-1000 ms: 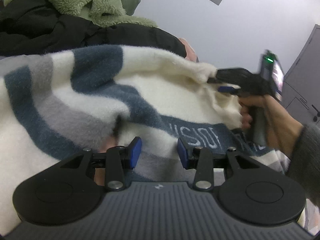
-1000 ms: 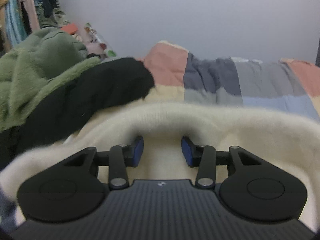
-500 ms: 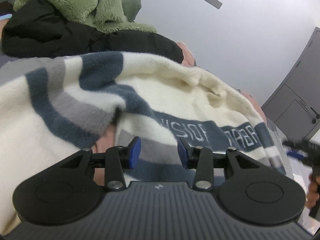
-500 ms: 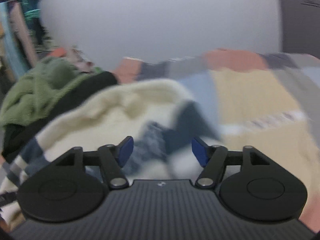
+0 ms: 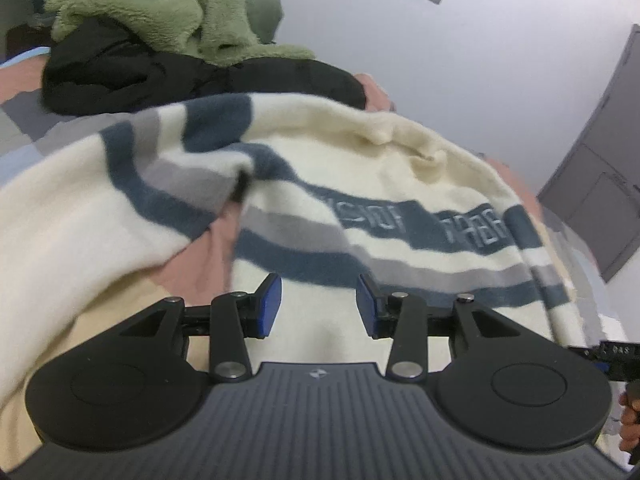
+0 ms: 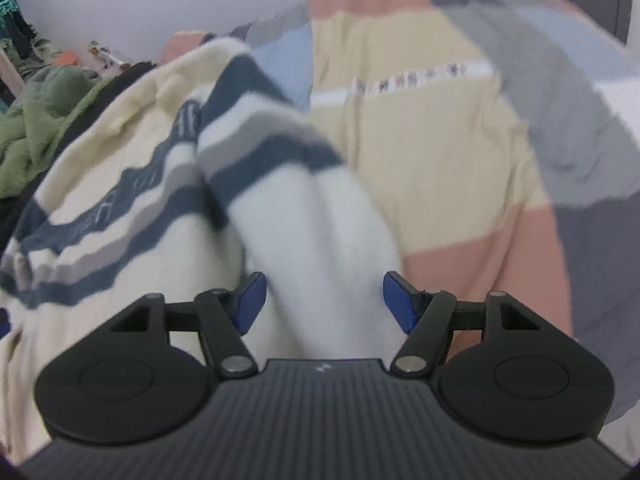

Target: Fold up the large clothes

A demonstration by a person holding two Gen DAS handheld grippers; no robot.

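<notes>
A fuzzy cream sweater with navy and grey stripes (image 5: 360,184) lies rumpled on a pastel patchwork quilt (image 6: 440,152). Left gripper (image 5: 318,304) and right gripper (image 6: 324,298) hover over it, jaws parted, empty. Behind: green fleece (image 5: 160,8) atop black garment (image 5: 168,76).

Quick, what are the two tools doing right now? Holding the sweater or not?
Left tool: open, holding nothing, over the striped sweater.
Right tool: open wide, a sleeve lies between its fingers, not pinched.

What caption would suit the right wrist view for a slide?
Open right tool above a sleeve of the cream striped sweater, spread on a patchwork bedspread.
</notes>
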